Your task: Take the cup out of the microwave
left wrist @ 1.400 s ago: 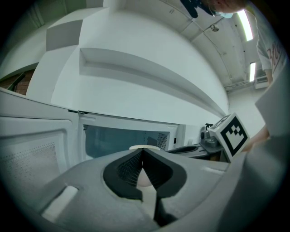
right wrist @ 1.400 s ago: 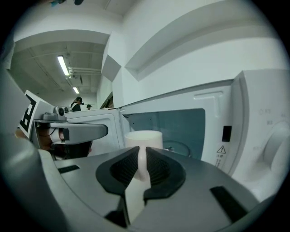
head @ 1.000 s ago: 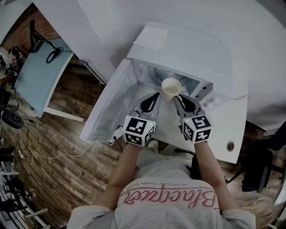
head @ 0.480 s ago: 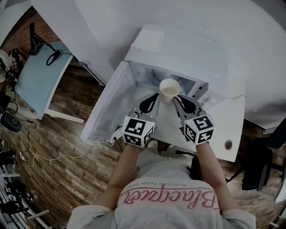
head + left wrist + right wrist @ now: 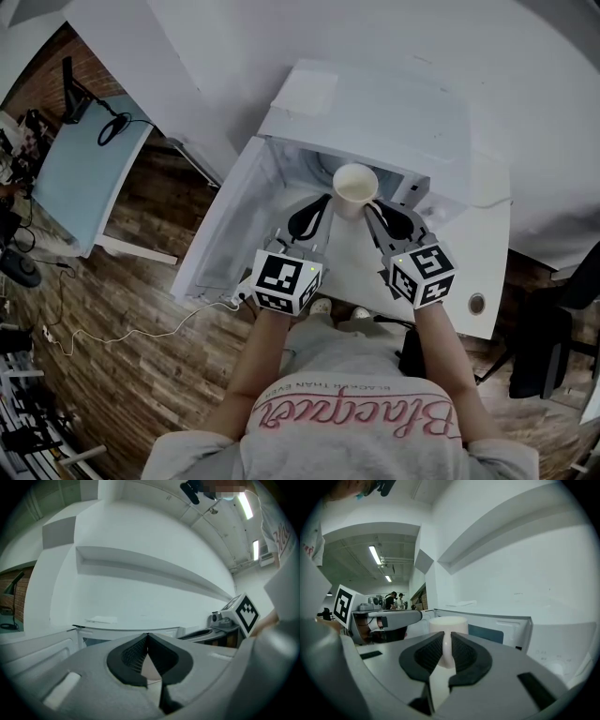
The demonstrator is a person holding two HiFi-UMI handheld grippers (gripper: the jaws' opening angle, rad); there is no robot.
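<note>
microwave (image 5: 375,103) (door open) on white table (image 5: 492,258)

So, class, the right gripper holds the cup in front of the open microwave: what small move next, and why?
Probably draw the right gripper back toward the person, level: its jaws pinch the handle of the upright cup, just before the microwave.
</note>
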